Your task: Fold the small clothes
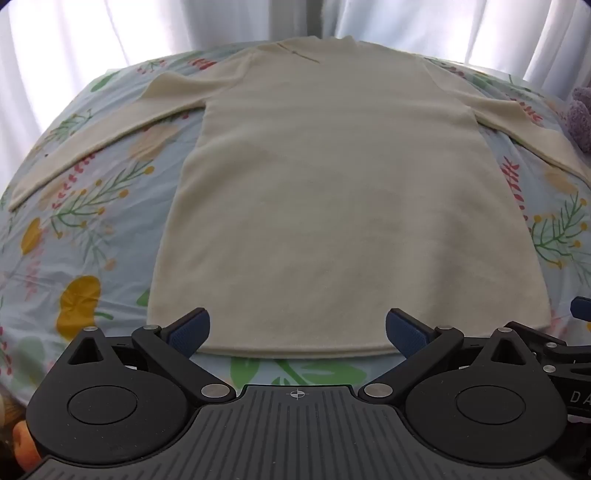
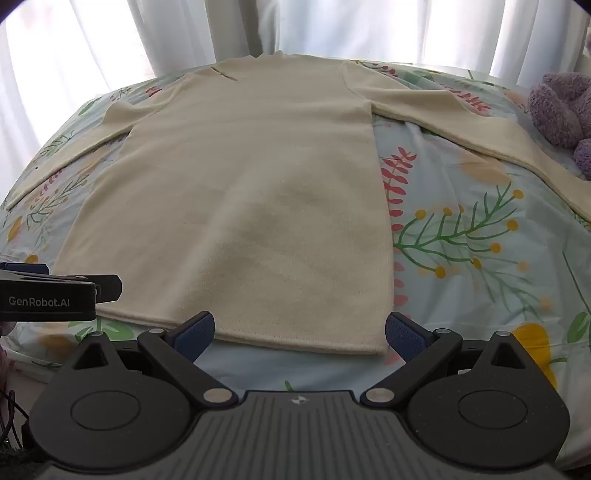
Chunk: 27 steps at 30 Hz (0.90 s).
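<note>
A cream long-sleeved sweater (image 1: pixel 332 177) lies flat on a floral bedsheet, collar far, hem near, both sleeves spread out to the sides. It also shows in the right wrist view (image 2: pixel 240 206). My left gripper (image 1: pixel 297 330) is open and empty, its fingers hovering just over the hem near its middle. My right gripper (image 2: pixel 299 332) is open and empty over the hem's right corner. The left gripper's body (image 2: pixel 48 295) shows at the left edge of the right wrist view.
The floral sheet (image 2: pixel 461 236) covers the whole bed. A purple plush toy (image 2: pixel 561 110) sits at the far right, next to the right sleeve. White curtains (image 1: pixel 110 29) hang behind the bed.
</note>
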Available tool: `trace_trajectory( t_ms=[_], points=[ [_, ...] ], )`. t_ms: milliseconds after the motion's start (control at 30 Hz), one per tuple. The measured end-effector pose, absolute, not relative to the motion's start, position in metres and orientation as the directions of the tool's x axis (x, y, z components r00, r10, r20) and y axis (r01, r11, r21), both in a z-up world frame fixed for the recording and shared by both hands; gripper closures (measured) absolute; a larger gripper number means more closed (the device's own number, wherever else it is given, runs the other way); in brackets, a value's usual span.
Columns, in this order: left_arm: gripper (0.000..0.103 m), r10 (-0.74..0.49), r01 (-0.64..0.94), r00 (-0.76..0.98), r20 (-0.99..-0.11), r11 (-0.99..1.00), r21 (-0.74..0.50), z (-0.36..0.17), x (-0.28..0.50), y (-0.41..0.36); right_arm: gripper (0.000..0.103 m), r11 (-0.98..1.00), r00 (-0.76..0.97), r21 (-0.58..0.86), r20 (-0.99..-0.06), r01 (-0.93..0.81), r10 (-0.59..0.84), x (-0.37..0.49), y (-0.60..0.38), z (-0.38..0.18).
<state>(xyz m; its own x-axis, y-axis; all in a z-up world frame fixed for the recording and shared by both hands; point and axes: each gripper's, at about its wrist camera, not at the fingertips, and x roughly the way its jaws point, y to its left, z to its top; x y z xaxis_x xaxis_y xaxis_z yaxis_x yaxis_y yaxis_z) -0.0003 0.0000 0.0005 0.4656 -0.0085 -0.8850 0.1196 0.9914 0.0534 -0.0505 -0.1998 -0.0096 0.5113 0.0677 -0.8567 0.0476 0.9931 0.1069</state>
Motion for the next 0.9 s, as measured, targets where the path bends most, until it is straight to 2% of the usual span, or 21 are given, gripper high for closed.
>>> trace_trajectory(
  t_ms=[900],
  points=[
    [0.000, -0.016, 0.124, 0.452, -0.892, 0.991, 0.045, 0.0023, 0.0043, 0.0003, 0.004, 0.993, 0.511, 0.111, -0.857, 0.046, 0.072, -0.0470, -0.2004, -0.0059]
  ],
)
